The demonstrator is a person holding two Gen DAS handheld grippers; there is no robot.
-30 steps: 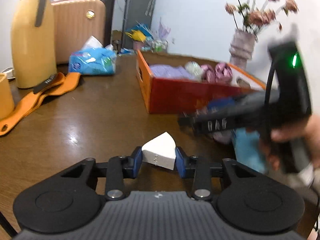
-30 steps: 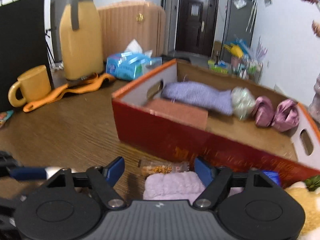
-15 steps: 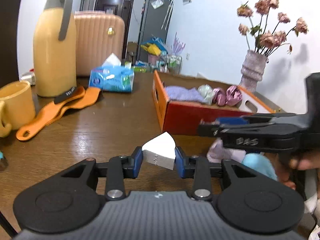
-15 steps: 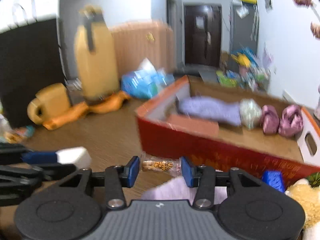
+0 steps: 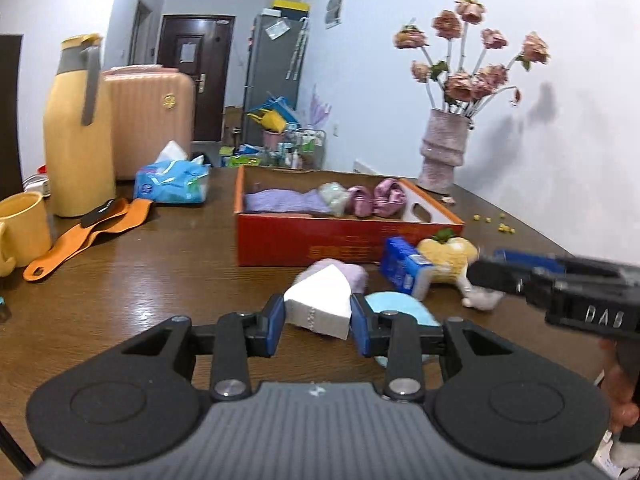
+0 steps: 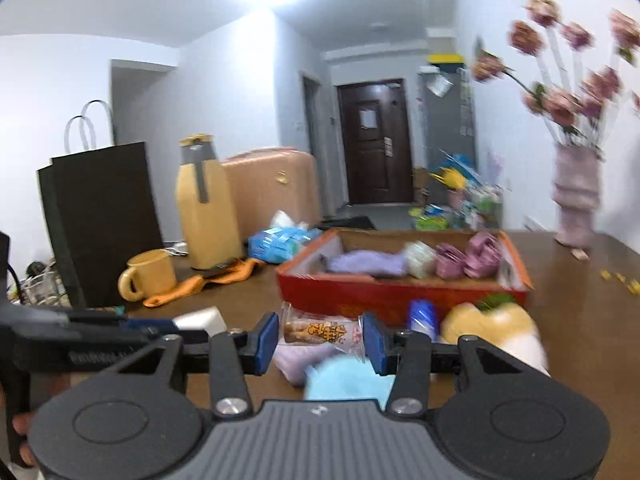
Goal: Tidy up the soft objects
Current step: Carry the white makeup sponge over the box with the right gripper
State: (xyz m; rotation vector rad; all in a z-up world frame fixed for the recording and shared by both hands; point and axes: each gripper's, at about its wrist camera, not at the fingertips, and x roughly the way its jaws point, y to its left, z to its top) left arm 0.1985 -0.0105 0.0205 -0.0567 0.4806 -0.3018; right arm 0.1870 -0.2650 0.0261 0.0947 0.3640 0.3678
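Observation:
My left gripper is shut on a white foam wedge, held above the brown table. In the right wrist view my right gripper is shut on a clear snack packet that spans both blue pads. Beyond stands a red cardboard box holding a lilac cloth and pink bundles. In front of the box lie another lilac cloth, a light blue soft piece, a blue pack and a yellow plush. The right gripper's black body shows at the right edge.
A yellow jug, yellow mug, orange strap and blue tissue pack stand on the table's left side. A black paper bag is at far left. A vase of flowers stands behind the box.
Both grippers have drawn back and up from the box. The right jaws closed on the snack packet and carried it along. The left still holds the white wedge.

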